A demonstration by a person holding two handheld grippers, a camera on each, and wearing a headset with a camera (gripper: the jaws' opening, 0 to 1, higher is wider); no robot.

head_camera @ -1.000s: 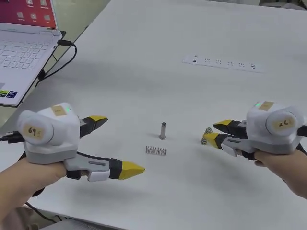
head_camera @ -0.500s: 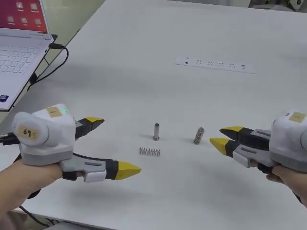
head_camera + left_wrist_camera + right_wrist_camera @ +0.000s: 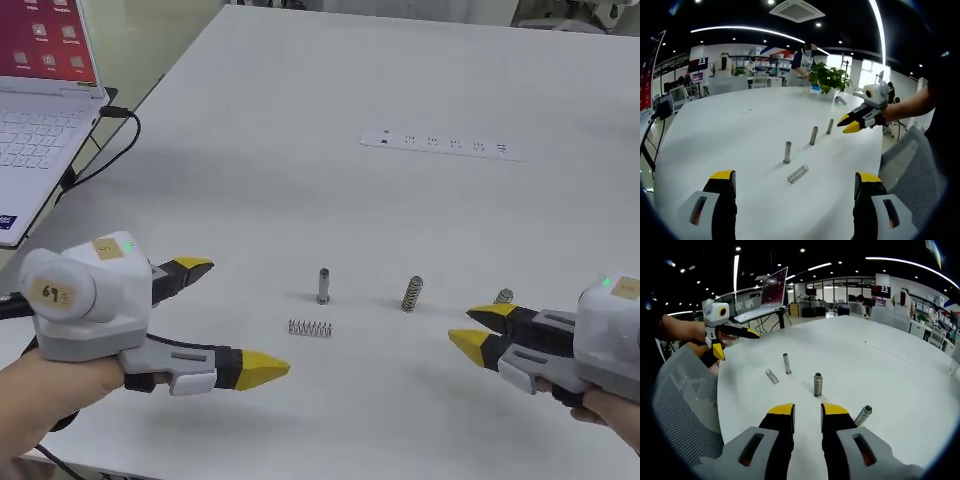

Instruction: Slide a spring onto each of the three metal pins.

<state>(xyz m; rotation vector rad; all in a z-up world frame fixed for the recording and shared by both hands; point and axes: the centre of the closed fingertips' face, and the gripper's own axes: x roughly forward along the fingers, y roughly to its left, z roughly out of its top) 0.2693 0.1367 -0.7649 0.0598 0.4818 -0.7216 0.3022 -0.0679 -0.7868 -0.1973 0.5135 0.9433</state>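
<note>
Lower left, left tool (image 3: 245, 316) is gaping wide; lower right, right tool (image 3: 461, 327) is hovering slightly open, empty.

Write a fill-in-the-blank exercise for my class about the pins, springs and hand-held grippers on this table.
1. The short upright metal pin nearest the left hand-held gripper carries ___ spring.
2. The middle pin and the end pin by the right hand-held gripper each wear a coiled metal ___.
3. Only ___ loose silver coil spring lies flat on the white table.
4. The left hand-held gripper's jaws stand wide ___.

Missing words: no; spring; one; open.
</note>
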